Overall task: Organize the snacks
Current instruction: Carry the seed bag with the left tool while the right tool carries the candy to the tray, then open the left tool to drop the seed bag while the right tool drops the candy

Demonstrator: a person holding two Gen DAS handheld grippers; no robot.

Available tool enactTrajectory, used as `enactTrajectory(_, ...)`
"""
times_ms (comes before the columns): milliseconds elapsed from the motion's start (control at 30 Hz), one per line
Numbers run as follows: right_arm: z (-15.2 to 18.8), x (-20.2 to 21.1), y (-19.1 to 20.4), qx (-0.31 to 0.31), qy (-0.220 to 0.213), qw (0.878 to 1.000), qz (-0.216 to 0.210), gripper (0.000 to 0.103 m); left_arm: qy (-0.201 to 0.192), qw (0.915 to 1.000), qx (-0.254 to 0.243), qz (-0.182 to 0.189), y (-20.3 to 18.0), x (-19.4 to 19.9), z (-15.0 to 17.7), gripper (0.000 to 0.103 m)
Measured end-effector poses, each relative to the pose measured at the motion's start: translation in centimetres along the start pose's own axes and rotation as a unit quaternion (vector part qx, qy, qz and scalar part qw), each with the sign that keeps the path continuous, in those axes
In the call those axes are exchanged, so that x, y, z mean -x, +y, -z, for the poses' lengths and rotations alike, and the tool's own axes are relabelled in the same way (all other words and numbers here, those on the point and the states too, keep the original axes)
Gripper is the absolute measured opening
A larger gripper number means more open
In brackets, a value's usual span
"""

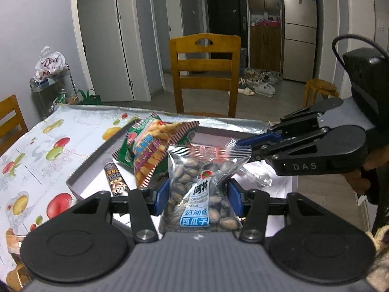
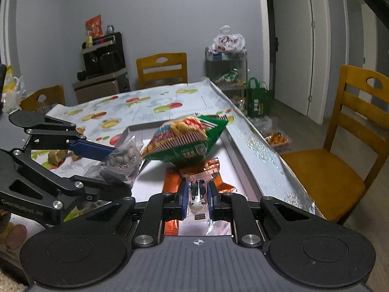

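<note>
Your left gripper [image 1: 198,192] is pinching the clear watermelon-seed packet [image 1: 199,189] at its middle, held above the shallow grey cardboard tray [image 1: 97,155]. Your right gripper [image 2: 198,198] is clamped on a small clear panda-print sachet [image 2: 198,199] over the same tray. Lower each until it rests flat beside the green-and-red striped snack bag [image 1: 148,146], then let go. The seed label reads "CREAM FLAVOR WATERMELON SEEDS"; the gripper body reads "DAS".

It was a home dining room, shown by wooden chairs [image 1: 205,73], a fridge [image 1: 299,31] and slippers [image 1: 260,82] by the door.
</note>
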State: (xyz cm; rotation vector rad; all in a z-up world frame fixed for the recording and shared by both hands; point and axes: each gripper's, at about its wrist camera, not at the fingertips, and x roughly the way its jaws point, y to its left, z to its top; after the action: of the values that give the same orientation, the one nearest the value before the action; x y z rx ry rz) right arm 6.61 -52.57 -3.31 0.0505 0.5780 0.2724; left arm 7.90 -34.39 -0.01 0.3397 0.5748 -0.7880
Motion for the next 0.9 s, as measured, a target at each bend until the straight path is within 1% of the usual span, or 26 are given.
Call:
enactTrajectory(233, -0.17, -0.3, 0.5, 0.004, 0.006, 1.0, -0.004, 0.018, 0.007, 1.0, -0.003, 0.003, 0.24, -0.76, 0.27, 0.049)
enactTrajectory(367, -0.41, -0.34, 0.64, 0.007, 0.005, 1.0, -0.004, 0.018, -0.001, 1.0, -0.001, 0.009, 0.31, 0.05, 0.32, 0.049)
enactTrajectory(500, -0.35, -0.33, 0.81, 0.009, 0.006, 1.0, -0.001, 0.018, -0.002, 0.9999, -0.014, -0.008, 0.13, -0.24, 0.44, 0.049)
enactTrajectory(900, -0.15, -0.75, 0.66, 0.002, 0.016, 1.0, 0.007, 0.018, -0.012, 0.9998, -0.016, -0.006, 0.15, 0.14, 0.74, 0.051)
